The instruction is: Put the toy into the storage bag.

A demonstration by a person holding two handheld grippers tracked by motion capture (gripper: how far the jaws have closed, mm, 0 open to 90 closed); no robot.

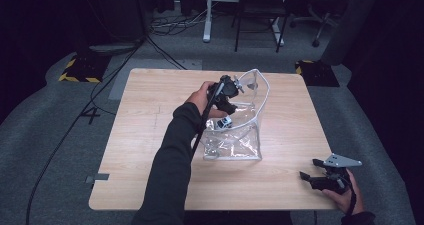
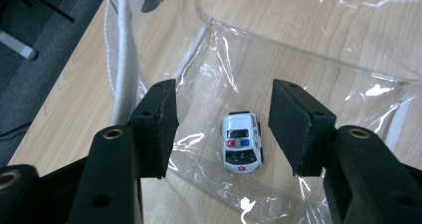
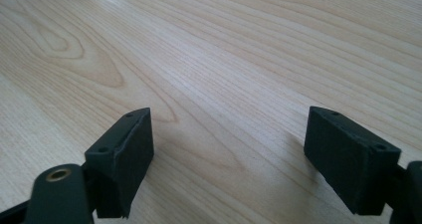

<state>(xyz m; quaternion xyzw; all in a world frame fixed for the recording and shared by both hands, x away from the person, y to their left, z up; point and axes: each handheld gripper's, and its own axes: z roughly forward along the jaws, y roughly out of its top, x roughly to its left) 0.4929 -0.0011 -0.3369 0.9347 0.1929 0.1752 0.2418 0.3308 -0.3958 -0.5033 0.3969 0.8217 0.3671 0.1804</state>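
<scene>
A small white toy car (image 2: 242,142) with a red and blue light bar lies on the floor of a clear plastic bag (image 1: 240,140) standing open at the middle of the wooden table (image 1: 150,110). In the high view the car (image 1: 225,123) shows through the bag's wall. My left gripper (image 1: 227,92) hangs at the bag's mouth and points down into it. In the left gripper view its jaws (image 2: 224,92) stand apart above the car, touching nothing. My right gripper (image 1: 308,168) rests near the table's front right corner, open over bare wood (image 3: 229,119).
The bag's white woven strap (image 2: 122,50) runs just left of my left jaw. A chair and a desk frame (image 1: 260,15) stand on the floor beyond the table. Cables (image 1: 75,130) trail across the floor at the left.
</scene>
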